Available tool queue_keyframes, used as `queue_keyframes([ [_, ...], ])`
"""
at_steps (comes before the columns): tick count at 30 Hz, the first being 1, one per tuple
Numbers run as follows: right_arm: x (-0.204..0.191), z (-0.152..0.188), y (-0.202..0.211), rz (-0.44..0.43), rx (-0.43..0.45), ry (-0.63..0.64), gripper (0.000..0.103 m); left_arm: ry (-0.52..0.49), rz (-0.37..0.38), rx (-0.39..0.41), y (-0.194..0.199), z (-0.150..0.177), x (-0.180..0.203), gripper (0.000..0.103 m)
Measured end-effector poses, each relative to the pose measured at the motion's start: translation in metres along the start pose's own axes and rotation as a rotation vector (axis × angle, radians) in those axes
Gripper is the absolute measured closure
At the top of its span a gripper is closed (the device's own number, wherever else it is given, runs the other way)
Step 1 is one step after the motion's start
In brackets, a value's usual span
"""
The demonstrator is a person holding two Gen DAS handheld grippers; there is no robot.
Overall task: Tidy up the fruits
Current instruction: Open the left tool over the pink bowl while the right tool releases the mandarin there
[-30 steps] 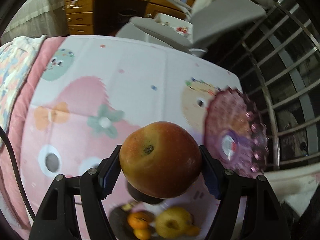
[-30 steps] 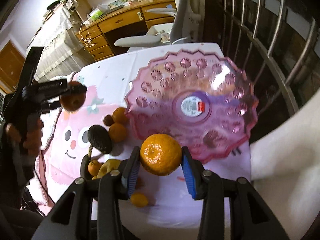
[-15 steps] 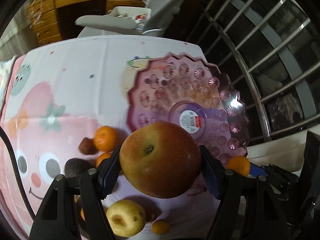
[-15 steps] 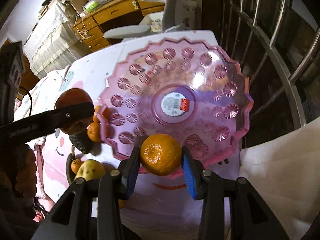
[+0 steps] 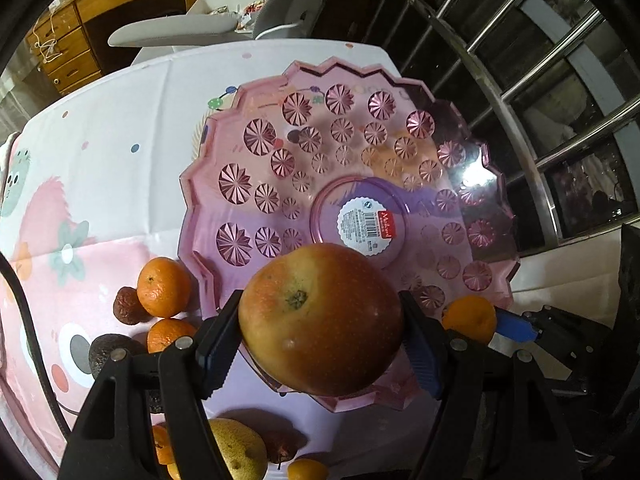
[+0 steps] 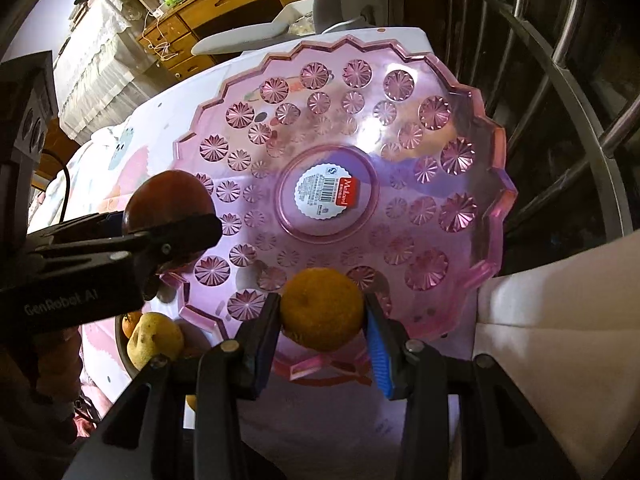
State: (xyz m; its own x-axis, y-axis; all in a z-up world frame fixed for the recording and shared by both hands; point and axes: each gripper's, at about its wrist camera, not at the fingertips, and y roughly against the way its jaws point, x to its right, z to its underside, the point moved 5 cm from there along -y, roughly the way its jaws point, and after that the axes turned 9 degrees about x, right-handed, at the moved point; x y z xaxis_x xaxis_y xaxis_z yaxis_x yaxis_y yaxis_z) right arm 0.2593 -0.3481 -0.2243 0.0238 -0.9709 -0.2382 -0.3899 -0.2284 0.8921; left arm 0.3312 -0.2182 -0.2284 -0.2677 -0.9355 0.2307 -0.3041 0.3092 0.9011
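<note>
My left gripper [image 5: 320,328] is shut on a red-yellow apple [image 5: 320,320] and holds it above the near-left rim of the pink patterned plate [image 5: 256,148]. My right gripper [image 6: 320,316] is shut on an orange [image 6: 320,308] above the plate's near rim [image 6: 492,208]. The left gripper with the apple [image 6: 168,204] shows at the left of the right wrist view. The orange in the right gripper [image 5: 468,318] shows at the right of the left wrist view. The plate holds no fruit.
Loose fruit lies left of the plate on the cartoon tablecloth [image 5: 100,128]: two oranges [image 5: 164,286], a brown fruit [image 5: 126,306], an avocado [image 5: 110,352], a yellow pear [image 5: 240,452]. Metal railing [image 5: 540,80] runs on the right. A desk and chair stand behind.
Both grippers have moved forward over the plate with their fruit. The left gripper swung right, from the tablecloth toward the plate. The plate now looms larger in both views.
</note>
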Motion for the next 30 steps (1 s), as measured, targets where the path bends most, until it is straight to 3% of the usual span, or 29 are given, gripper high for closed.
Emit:
queue_keyframes([
  [8, 0.005, -0.004, -0.003, 0.015, -0.001, -0.01, 0.062, 0.01, -0.013, -0.017, -0.005, -0.001, -0.003, 0.031],
  [12, 0.005, -0.005, 0.0, 0.016, 0.009, -0.013, 0.057, 0.005, 0.0, 0.038, 0.008, -0.005, -0.003, 0.02],
  [20, 0.0, -0.007, 0.006, 0.016, 0.039, -0.001, 0.049, 0.017, -0.008, 0.086, 0.028, -0.006, -0.01, 0.02],
  [30, -0.016, -0.004, 0.022, 0.011, 0.08, -0.003, 0.049, 0.046, -0.043, 0.173, 0.06, -0.006, -0.026, 0.02],
])
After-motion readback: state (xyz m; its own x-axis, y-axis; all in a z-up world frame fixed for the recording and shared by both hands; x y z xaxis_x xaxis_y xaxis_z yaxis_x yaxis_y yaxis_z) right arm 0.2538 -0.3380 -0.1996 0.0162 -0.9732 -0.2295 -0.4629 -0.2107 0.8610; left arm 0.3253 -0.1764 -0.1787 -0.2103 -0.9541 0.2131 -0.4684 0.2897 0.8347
